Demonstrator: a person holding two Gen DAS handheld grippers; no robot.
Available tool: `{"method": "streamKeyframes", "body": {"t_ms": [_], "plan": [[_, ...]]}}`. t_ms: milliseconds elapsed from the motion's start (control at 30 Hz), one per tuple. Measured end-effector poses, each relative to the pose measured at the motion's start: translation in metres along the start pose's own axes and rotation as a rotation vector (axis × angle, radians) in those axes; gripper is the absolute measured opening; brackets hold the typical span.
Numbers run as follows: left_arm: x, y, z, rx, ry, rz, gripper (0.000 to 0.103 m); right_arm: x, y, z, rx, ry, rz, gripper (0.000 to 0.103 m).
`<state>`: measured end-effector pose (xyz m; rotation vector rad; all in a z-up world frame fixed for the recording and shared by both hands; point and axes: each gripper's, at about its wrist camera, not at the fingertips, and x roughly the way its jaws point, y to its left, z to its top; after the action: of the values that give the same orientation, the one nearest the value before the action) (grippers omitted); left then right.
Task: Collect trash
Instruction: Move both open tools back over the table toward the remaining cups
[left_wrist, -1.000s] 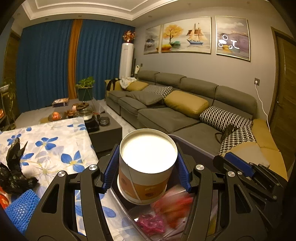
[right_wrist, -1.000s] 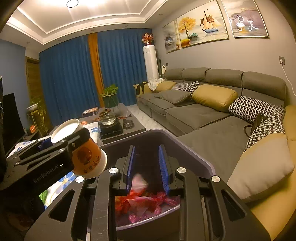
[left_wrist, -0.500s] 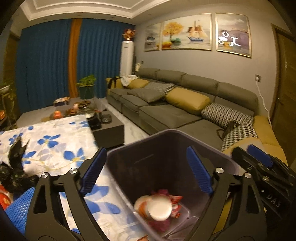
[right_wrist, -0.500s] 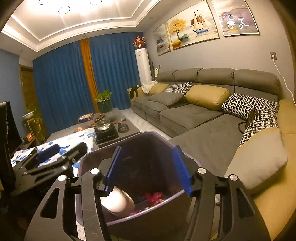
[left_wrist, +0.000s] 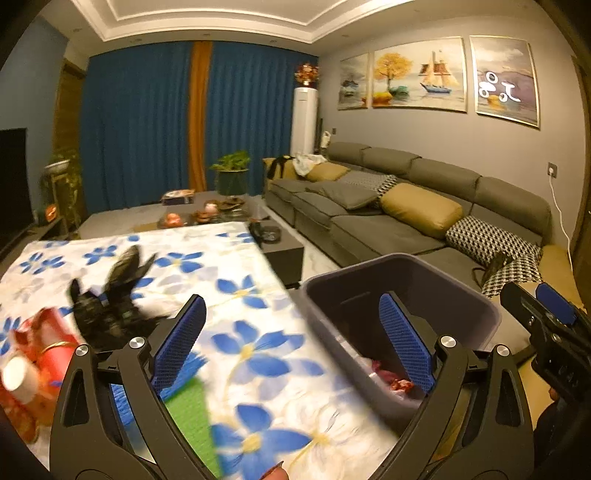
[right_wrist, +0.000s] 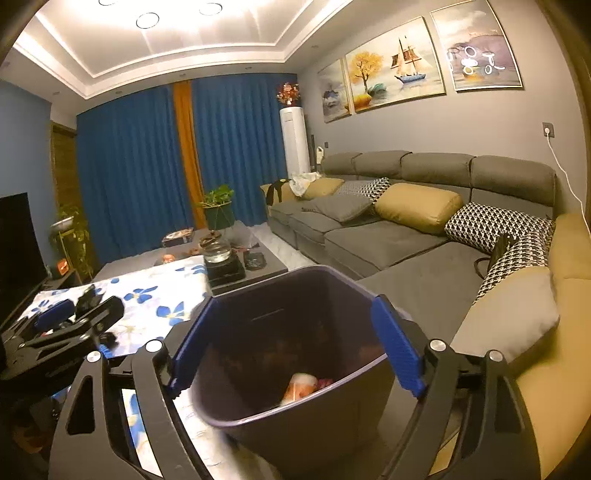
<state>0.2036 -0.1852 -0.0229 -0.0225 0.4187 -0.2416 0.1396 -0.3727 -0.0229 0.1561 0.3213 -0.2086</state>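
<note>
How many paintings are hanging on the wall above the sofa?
3, side by side: left painting, middle painting, right painting. Any beyond the frame's edge are hidden.

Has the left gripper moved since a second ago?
Yes. The left gripper, fingers opening and empty, has swung left: the trash bin, earlier centred between them, now sits right, with the floral tablecloth ahead.

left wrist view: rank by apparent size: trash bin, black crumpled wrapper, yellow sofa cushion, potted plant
1. Trash bin, though it is nearest the lens.
2. Black crumpled wrapper and yellow sofa cushion look about alike; the wrapper is nearer and blurred, so unranked.
3. Potted plant, farthest away.
</note>
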Motion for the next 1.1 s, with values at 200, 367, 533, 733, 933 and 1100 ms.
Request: {"method": "streamKeyframes", "body": {"t_ms": [200, 367, 533, 733, 933, 1100], "plan": [[-0.043, 0.041, -0.011, -0.035, -0.031, 0.099, 0.094, -0.016, 0.027, -0.009, -0.029, 0.001, 0.045, 0.084], [-0.072, 0.081, -0.020, -0.059, -0.029, 0.200, 0.094, -0.025, 0.063, -0.019, -0.058, 0.018, 0.118, 0.084], [-0.098, 0.123, -0.035, -0.090, -0.023, 0.279, 0.094, -0.036, 0.105, -0.031, -0.094, 0.038, 0.191, 0.084], [-0.132, 0.171, -0.052, -0.130, -0.028, 0.364, 0.094, -0.048, 0.151, -0.045, -0.129, 0.056, 0.266, 0.084], [-0.152, 0.209, -0.065, -0.150, -0.032, 0.420, 0.094, -0.053, 0.187, -0.058, -0.164, 0.080, 0.316, 0.084], [-0.160, 0.241, -0.077, -0.170, -0.036, 0.432, 0.094, -0.056, 0.212, -0.066, -0.198, 0.088, 0.349, 0.084]]}}
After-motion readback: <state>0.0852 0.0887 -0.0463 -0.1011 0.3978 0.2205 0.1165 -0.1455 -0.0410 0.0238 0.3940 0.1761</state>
